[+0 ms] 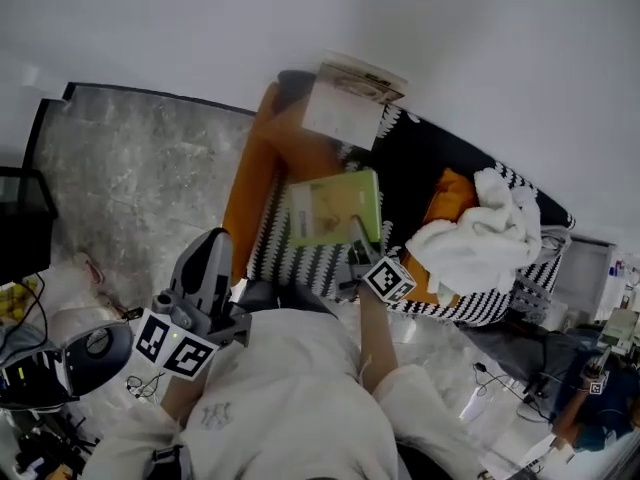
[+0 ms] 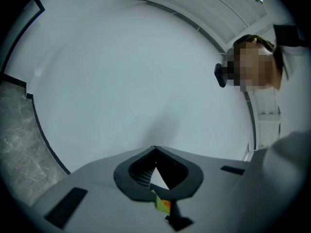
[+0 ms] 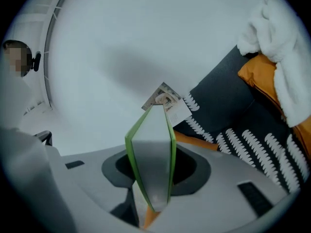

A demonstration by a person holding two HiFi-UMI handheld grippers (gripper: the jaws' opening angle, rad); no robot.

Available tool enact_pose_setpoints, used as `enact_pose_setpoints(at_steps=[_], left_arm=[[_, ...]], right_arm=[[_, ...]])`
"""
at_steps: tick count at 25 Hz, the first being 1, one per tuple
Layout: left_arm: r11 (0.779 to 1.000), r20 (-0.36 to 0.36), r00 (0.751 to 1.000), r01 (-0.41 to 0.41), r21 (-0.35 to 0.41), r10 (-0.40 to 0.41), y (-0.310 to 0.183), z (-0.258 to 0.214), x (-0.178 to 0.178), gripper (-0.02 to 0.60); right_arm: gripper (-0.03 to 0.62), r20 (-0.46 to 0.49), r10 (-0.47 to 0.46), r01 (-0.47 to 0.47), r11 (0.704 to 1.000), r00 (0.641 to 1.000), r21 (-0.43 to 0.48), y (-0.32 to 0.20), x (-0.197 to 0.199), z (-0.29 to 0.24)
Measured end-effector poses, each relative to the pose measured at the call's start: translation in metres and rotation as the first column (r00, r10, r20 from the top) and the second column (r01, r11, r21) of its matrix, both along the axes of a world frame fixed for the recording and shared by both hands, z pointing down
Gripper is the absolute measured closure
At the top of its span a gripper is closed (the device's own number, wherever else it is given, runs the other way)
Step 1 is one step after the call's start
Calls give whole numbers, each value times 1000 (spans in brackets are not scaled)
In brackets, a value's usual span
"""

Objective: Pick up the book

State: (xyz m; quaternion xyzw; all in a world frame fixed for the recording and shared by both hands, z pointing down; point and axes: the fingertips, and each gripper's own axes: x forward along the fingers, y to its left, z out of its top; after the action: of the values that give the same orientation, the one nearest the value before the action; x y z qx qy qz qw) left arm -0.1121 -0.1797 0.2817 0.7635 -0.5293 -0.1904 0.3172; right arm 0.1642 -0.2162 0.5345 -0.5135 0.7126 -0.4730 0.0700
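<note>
**Firmly clamped: green book [image 1: 335, 208] in the right gripper [image 1: 360, 240]**

Nearest the person's chest in the head view, the left gripper [image 1: 214, 246] lies at about eight o'clock from frame centre. In the left gripper view its jaw tips meet at a point against the white wall [image 2: 121, 72], with nothing between them.

Just right of centre, the right gripper's marker cube [image 1: 388, 280] shows, and the green book stands at eleven o'clock from it. The right gripper view shows the jaws pressed on the book's two covers near its lower end, the pale page edge [image 3: 154, 154] facing the camera and the book rising toward twelve o'clock.

Under the book lies a black-and-white patterned throw [image 1: 300, 258]. An orange cushion [image 1: 262, 173] sits at nine o'clock from the book and a crumpled white cloth [image 1: 490, 238] at three o'clock. Farthest, at twelve o'clock, a pale booklet [image 1: 348, 103] leans against the wall.
</note>
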Motion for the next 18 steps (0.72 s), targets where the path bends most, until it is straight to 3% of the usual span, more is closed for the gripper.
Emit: enact_pose_setpoints(at_steps=[4,10,15,18], left_arm=[[999,14,999,-30,44,30,2,-18,3,572],[995,26,999,-36,96,33,-3,-42,2,572],[988,109,992,-72,136,58,-4,-52,14,572],[986,115,991,-90,144,74,-2,-54,21,572]], right_arm=[[445,-17,32,-31,998,999,46,12,11,-38],[445,30,122,-124,986,992,110,18,26,-95],[445,-41,147,-139,980,988,144,27,35,-122],[445,-66,155,-142,976,986,164,31,38,-138]])
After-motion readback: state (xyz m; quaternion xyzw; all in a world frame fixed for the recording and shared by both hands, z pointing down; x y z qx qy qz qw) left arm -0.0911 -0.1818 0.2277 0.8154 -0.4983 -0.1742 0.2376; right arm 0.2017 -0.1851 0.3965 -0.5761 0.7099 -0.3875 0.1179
